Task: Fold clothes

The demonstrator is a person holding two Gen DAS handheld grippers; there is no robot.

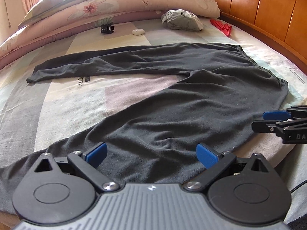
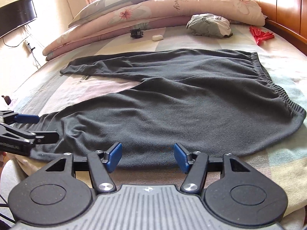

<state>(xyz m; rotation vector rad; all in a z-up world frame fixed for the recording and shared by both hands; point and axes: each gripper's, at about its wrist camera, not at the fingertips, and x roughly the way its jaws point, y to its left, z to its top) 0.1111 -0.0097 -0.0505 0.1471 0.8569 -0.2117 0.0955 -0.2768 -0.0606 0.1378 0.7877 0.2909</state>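
Dark grey trousers (image 1: 191, 99) (image 2: 172, 105) lie spread flat on the bed, waistband to the right, the two legs splayed apart toward the left. My left gripper (image 1: 151, 153) hovers open over the near leg, its blue pads wide apart with nothing between them. My right gripper (image 2: 147, 155) is open at the near edge of the trousers' seat, blue pads apart and empty. Each gripper shows in the other's view: the right gripper (image 1: 268, 120) at the right edge, the left gripper (image 2: 42, 126) at the left edge above the near leg.
The bed (image 1: 57, 99) carries a folded floral quilt (image 1: 115, 5) and pillow at the far side, a crumpled grey garment (image 1: 182, 20), a black hair clip (image 1: 107, 28), a white earbud case (image 1: 138, 31) and a red fan (image 1: 220, 26). A wooden headboard (image 1: 259, 9) runs along the right.
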